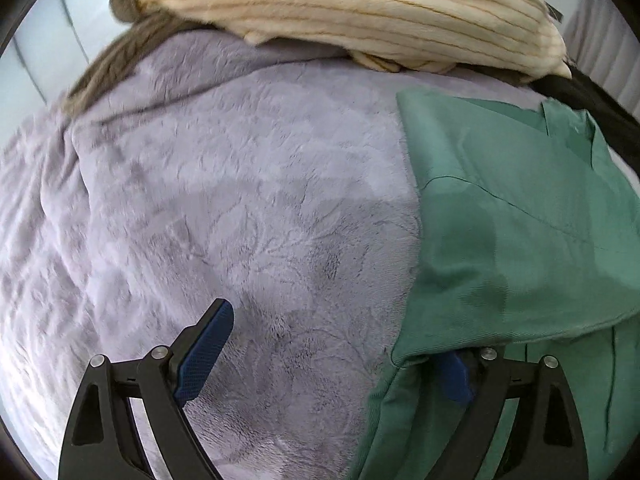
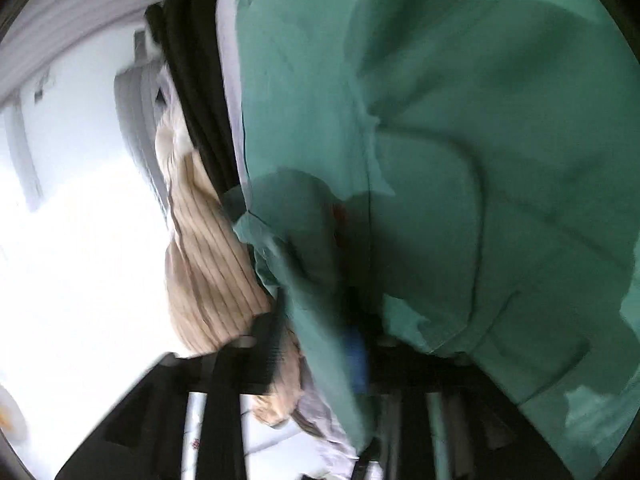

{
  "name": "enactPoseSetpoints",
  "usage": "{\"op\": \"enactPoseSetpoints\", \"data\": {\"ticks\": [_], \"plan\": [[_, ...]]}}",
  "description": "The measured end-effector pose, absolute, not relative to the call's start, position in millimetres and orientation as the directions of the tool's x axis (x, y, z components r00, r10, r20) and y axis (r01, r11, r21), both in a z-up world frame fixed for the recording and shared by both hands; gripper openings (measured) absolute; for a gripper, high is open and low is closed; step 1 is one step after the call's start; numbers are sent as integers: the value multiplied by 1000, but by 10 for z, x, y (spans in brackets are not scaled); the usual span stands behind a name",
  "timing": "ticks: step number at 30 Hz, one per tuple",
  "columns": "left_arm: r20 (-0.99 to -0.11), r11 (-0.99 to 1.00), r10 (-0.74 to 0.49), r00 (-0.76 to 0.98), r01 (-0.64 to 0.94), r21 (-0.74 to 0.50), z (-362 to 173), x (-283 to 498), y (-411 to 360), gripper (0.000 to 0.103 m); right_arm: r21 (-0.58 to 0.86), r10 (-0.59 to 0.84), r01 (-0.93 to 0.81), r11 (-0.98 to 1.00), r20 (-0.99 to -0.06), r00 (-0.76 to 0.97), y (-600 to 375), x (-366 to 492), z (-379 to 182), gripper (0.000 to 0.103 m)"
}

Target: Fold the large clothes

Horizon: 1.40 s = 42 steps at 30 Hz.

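Observation:
A large green garment (image 1: 520, 216) lies on a grey plush blanket (image 1: 224, 200), at the right of the left wrist view. My left gripper (image 1: 336, 352) is open; its left finger (image 1: 204, 352) is over the blanket and its right finger (image 1: 454, 376) is tucked under a folded edge of the green cloth. In the blurred, tilted right wrist view the green garment (image 2: 460, 160) fills most of the frame. My right gripper (image 2: 316, 352) has a fold of the green cloth between its black left finger (image 2: 268, 352) and blue pad (image 2: 358, 360).
A cream striped pillow or folded cloth (image 1: 352, 12) lies at the far edge of the blanket, also in the right wrist view (image 2: 212, 264). A dark garment (image 1: 592, 96) lies beyond the green one. A brown cloth (image 1: 132, 52) lies at the far left.

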<state>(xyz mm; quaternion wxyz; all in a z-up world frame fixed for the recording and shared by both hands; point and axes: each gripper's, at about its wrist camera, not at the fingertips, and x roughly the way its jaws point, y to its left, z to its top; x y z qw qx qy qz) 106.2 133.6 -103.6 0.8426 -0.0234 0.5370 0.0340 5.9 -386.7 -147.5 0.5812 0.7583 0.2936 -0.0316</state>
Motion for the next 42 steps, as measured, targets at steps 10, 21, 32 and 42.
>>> {"op": "enactPoseSetpoints", "data": {"ticks": [10,21,32,42], "plan": [[-940,987,-144,308,110,-116,-691,764,1502,94,838,587,461,294,-538,605,-3284,165,-1023,51],[-899,949,-316,302,105,-298,-714,2094,1413,94,902,836,315,295,-403,372,-1186,539,-1291,54],[-945,930,-274,179,301,-213,-1047,2579,856,12,879,837,412,240,-402,372,-463,827,-1731,5],[-944,926,-275,182,315,-209,-1173,2686,907,8,857,841,380,347,-464,278,-31,832,-1989,3]]}}
